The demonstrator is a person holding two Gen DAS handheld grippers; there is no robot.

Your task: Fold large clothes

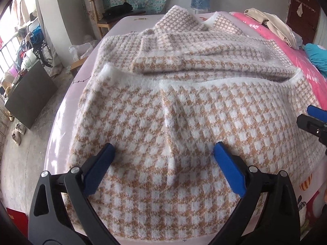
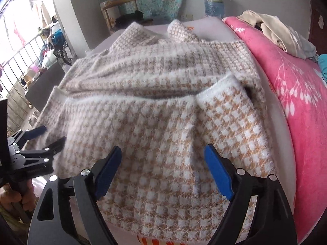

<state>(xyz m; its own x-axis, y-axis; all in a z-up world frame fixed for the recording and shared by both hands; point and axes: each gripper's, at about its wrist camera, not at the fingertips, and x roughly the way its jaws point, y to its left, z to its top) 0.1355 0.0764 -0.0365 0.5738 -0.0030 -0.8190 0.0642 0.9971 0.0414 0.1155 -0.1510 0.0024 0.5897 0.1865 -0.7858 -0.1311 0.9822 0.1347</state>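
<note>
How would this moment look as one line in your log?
garment: checked sweater folded on bed | left gripper: open, empty | right gripper: open, empty

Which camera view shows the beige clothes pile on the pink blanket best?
The right wrist view: the beige clothes pile is larger and unobstructed there. The left wrist view shows it smaller, near the frame's edge.

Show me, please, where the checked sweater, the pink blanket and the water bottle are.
checked sweater [image 1: 184, 110]: left wrist view, on its near folded layer.
pink blanket [image 2: 296, 85]: right wrist view, on its flower print.
water bottle [image 2: 213, 4]: right wrist view, on its body.
</note>
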